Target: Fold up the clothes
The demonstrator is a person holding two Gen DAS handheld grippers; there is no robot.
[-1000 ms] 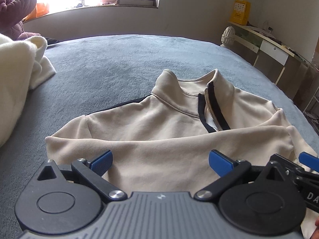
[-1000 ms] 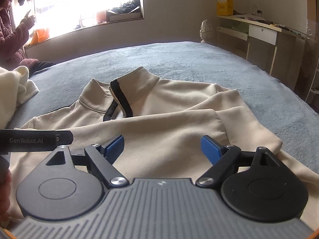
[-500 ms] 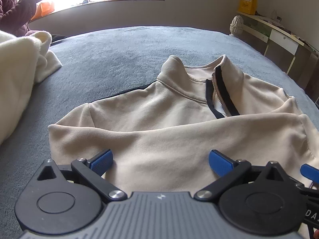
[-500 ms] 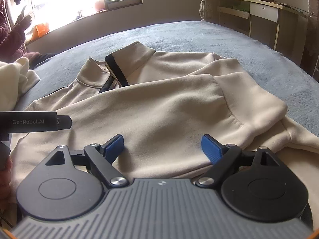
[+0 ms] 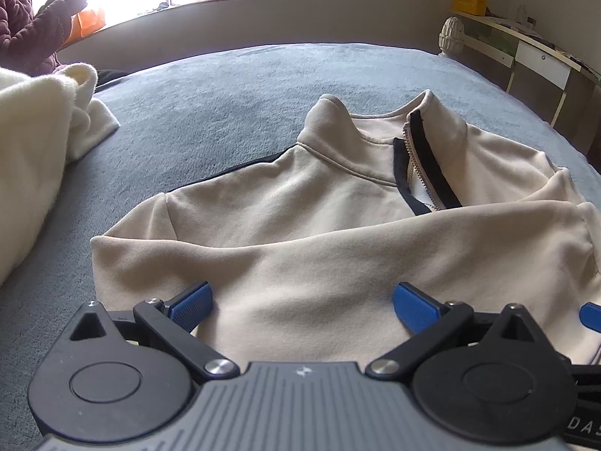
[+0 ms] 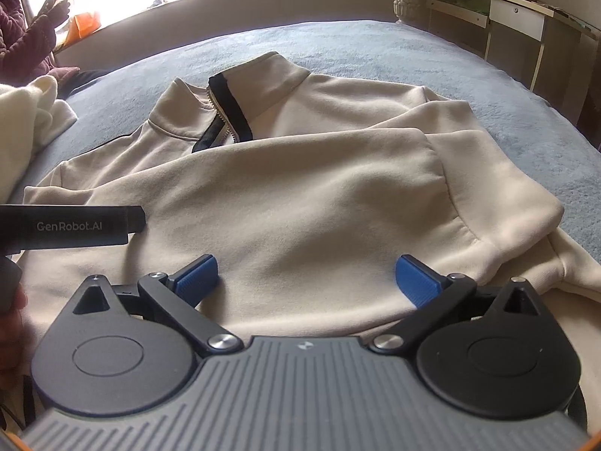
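A beige zip-neck sweatshirt (image 5: 319, 240) (image 6: 319, 195) with black trim lies on the grey-blue bed, collar pointing away, both sleeves folded across its chest. My left gripper (image 5: 302, 302) hovers open over the near left part of the garment, blue pads wide apart with nothing between them. My right gripper (image 6: 306, 282) is open too, low over the near right part, just in front of the folded sleeve cuff (image 6: 522, 225). The left tool's black body (image 6: 71, 227) shows at the left edge of the right wrist view.
A cream fleece garment (image 5: 33, 150) is heaped on the bed (image 5: 225, 105) at the left. A person in a maroon coat (image 5: 30, 30) sits by the window beyond. A desk with drawers (image 5: 537, 60) stands along the right wall.
Both grippers have dropped lower and tilted toward the sweatshirt, which now fills more of each view. Both stay open. The garment has not moved.
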